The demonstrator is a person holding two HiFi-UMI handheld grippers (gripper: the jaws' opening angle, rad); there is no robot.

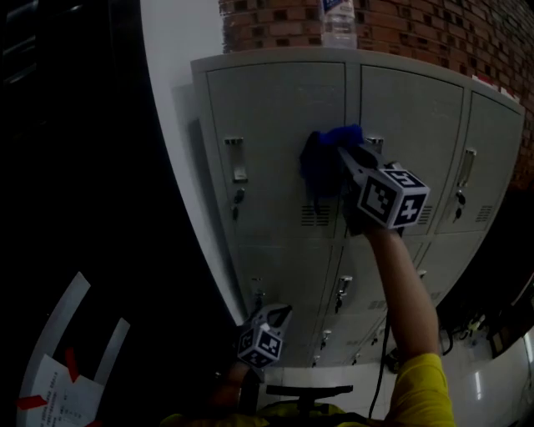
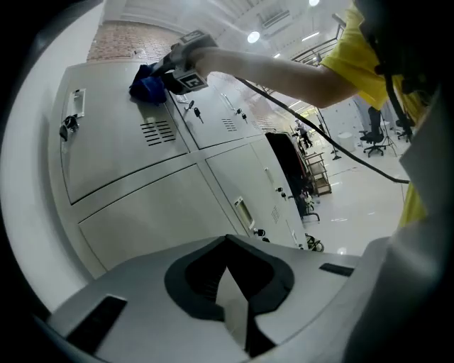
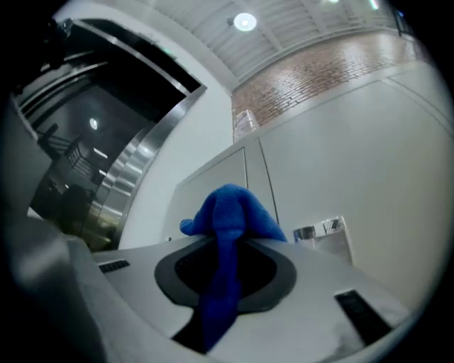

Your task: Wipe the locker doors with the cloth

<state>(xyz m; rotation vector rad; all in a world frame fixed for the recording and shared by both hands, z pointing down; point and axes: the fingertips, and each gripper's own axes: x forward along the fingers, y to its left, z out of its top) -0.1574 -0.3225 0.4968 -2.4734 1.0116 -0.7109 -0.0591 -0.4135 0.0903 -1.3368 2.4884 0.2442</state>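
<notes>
Right gripper [image 1: 340, 157] clamps a blue cloth [image 1: 324, 160], its jaws closed on the fabric. The cloth is deep blue and soft-napped. It is bunched into a rounded wad that bulges past the jaw tips, while a narrower strip of it runs back between the jaws toward the gripper body. A small fold sticks out at the wad's left side. The wad looks pressed against the grey upper locker door [image 1: 275, 125] straight ahead of the jaws, at that door's right edge, just beside the seam with the next door. A row of vent slots [image 1: 315, 215] sits just below the cloth, and a metal latch plate [image 3: 323, 230] lies just right of the jaw tips.

The person's right forearm [image 1: 405, 283] is bare and stretched out long toward the lockers, with a yellow sleeve [image 1: 421, 388] at the upper arm. The gripper's marker cube is turned toward the head camera.

Left gripper [image 1: 282, 312] hangs low, well below the right one and close to the person's body. Its jaws are together with nothing between them, and they point at the lower locker doors [image 2: 156, 220]. It is well apart from the cloth.

Above and beyond the right gripper, a clear plastic bottle [image 1: 338, 21] stands on top of the lockers in front of a brick wall [image 1: 425, 33]
</notes>
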